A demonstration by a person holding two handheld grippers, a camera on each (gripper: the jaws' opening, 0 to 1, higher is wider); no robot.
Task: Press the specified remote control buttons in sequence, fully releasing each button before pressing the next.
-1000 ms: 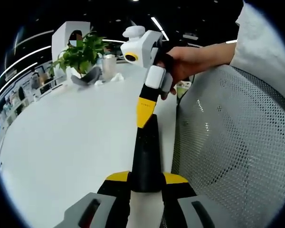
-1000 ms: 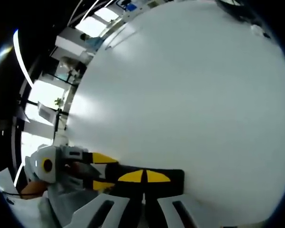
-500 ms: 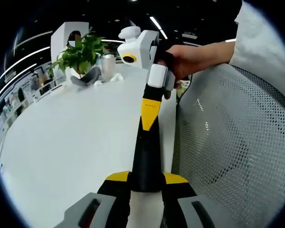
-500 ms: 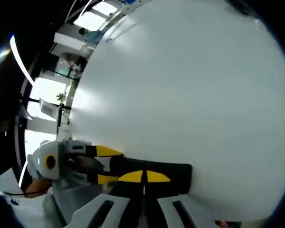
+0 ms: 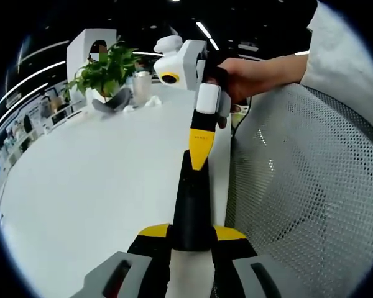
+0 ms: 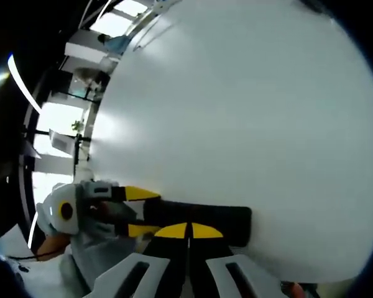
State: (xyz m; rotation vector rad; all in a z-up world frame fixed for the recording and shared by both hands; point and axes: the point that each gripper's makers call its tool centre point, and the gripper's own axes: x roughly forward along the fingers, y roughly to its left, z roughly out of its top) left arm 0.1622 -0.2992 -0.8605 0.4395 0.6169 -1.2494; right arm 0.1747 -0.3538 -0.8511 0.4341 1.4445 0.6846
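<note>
A long black remote point(image 5: 191, 205) is clamped at its near end between the yellow-tipped jaws of my left gripper point(image 5: 191, 233) and held just above the white table point(image 5: 99, 180). My right gripper point(image 5: 199, 149) reaches in from the upper right, held by a person's hand point(image 5: 248, 77). Its two yellow tips are closed together, resting on the remote's far end. In the right gripper view, my right gripper point(image 6: 188, 231) meets the remote point(image 6: 217, 214) from below. There the left gripper point(image 6: 140, 212) grips the remote from the left.
A potted green plant point(image 5: 105, 71) and a clear cup point(image 5: 141, 87) stand at the table's far end. A grey mesh chair back point(image 5: 298, 186) lies close on the right, beside the table's edge. Office shelving and ceiling lights lie beyond.
The right gripper's closed tip has shifted slightly to the right on the remote's far end. The left gripper and the remote have stayed put.
</note>
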